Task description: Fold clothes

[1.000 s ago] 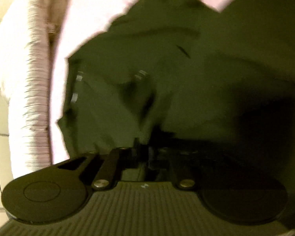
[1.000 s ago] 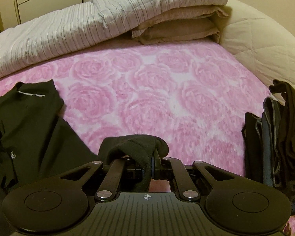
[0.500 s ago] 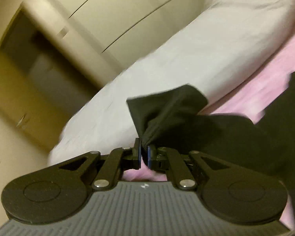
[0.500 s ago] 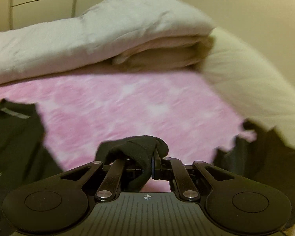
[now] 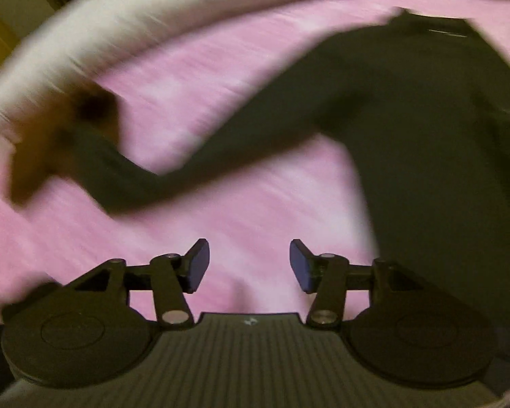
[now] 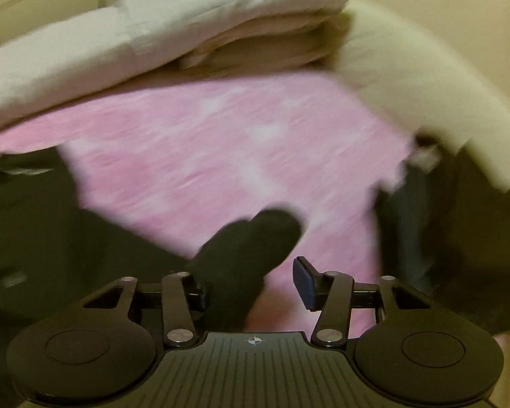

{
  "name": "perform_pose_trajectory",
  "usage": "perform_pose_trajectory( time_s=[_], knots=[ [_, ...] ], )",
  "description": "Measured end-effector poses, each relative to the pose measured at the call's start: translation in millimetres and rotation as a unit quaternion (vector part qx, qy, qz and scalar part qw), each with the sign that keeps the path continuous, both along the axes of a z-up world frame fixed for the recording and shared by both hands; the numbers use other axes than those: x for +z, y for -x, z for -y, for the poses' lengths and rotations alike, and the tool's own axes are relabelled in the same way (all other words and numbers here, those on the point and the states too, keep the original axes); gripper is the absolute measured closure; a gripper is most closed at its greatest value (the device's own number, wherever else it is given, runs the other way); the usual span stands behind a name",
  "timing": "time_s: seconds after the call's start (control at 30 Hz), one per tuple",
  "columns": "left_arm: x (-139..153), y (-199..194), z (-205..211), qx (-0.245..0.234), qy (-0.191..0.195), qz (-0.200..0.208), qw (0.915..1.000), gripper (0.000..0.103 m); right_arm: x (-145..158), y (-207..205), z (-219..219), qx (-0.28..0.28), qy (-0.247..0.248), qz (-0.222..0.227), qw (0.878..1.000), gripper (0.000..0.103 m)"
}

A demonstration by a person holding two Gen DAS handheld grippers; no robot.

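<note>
Pink rose bed sheet [image 5: 241, 78] fills both views, white folded duvet [image 6: 193, 23] at far edge. Left hand-held gripper [image 5: 244, 265] wide, nothing between pads, above bare sheet. Dark long-sleeved top [image 5: 425, 136] lies spread, sleeve [image 5: 173, 170] stretched out leftwards. Right hand-held gripper [image 6: 255, 285] wide; sleeve cuff [image 6: 251, 255] lies loose against its left pad. Dark clothes pile [image 6: 459, 238] at right. Judgement: garment laid out, folds not begun.
</note>
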State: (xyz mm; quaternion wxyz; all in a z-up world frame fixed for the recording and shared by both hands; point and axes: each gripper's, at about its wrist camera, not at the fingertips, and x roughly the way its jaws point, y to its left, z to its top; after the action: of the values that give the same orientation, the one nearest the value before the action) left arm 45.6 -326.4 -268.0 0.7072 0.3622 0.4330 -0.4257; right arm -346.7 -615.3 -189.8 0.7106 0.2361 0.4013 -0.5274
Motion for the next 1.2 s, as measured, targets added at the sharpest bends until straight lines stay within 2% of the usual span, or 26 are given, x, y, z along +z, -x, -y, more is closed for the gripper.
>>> perform_pose_trajectory(
  time_s=[0.07, 0.1, 0.13, 0.2, 0.27, 0.33, 0.43, 0.47, 0.5, 0.53, 0.63, 0.7, 0.8, 0.9, 1.0, 1.03, 1.1, 1.2],
  knots=[
    [-10, 30, -22, -0.006, -0.011, -0.051, 0.9986, 0.046, -8, -4, -25, 0.055, -0.058, 0.046, 0.996, 0.052],
    [-15, 45, -33, -0.009, -0.016, -0.077, 0.9969, 0.045, -14, -6, -42, 0.094, -0.091, 0.064, 0.989, 0.052],
    [-20, 59, -44, -0.012, -0.022, -0.102, 0.9945, 0.045, -20, -8, -58, 0.125, -0.115, 0.071, 0.983, 0.052],
    [-30, 80, -63, -0.002, -0.04, -0.128, 0.991, 0.045, -31, -10, -86, 0.169, -0.144, 0.061, 0.973, 0.052],
    [-37, 91, -79, 0.011, -0.047, -0.142, 0.9888, 0.045, -42, -4, -105, 0.166, -0.138, 0.021, 0.976, 0.052],
    [-44, 97, -90, 0.027, -0.045, -0.159, 0.9858, 0.045, -51, 8, -114, 0.126, -0.138, -0.004, 0.982, 0.052],
    [-50, 105, -98, 0.022, -0.037, -0.191, 0.9806, 0.055, -58, 24, -118, 0.093, -0.182, 0.054, 0.977, 0.052],
    [-50, 109, -99, 0.009, -0.035, -0.191, 0.981, 0.065, -59, 23, -122, 0.107, -0.193, 0.064, 0.973, 0.052],
    [-50, 112, -99, -0.005, -0.033, -0.188, 0.9816, 0.071, -61, 22, -125, 0.122, -0.204, 0.075, 0.968, 0.052],
    [-50, 116, -100, -0.018, -0.03, -0.185, 0.982, 0.083, -64, 22, -129, 0.135, -0.213, 0.083, 0.964, 0.051],
    [-46, 123, -101, -0.051, -0.027, -0.173, 0.9833, 0.095, -84, 20, -144, 0.153, -0.222, 0.081, 0.959, 0.051],
    [-42, 124, -104, -0.064, -0.023, -0.165, 0.9839, 0.097, -96, 20, -150, 0.155, -0.223, 0.089, 0.958, 0.052],
    [-33, 121, -114, -0.057, -0.019, -0.152, 0.9866, 0.098, -99, 15, -152, 0.176, -0.224, 0.095, 0.954, 0.1],
    [-9, 112, -129, -0.045, -0.017, -0.13, 0.9904, 0.098, -87, 20, -145, 0.197, -0.235, 0.082, 0.948, 0.101],
    [24, 108, -145, -0.042, -0.009, -0.124, 0.9913, 0.098, -48, 55, -136, 0.197, -0.217, 0.048, 0.955, 0.101],
    [31, 112, -147, -0.048, -0.012, -0.127, 0.9907, 0.101, -36, 67, -136, 0.203, -0.219, 0.036, 0.954, 0.101],
    [40, 126, -149, -0.069, -0.024, -0.131, 0.9888, 0.101, -14, 89, -138, 0.217, -0.221, 0.011, 0.951, 0.101],
    [33, 147, -147, -0.072, -0.053, -0.13, 0.9875, 0.101, -14, 99, -160, 0.241, -0.239, -0.022, 0.94, 0.1]
  ],
)
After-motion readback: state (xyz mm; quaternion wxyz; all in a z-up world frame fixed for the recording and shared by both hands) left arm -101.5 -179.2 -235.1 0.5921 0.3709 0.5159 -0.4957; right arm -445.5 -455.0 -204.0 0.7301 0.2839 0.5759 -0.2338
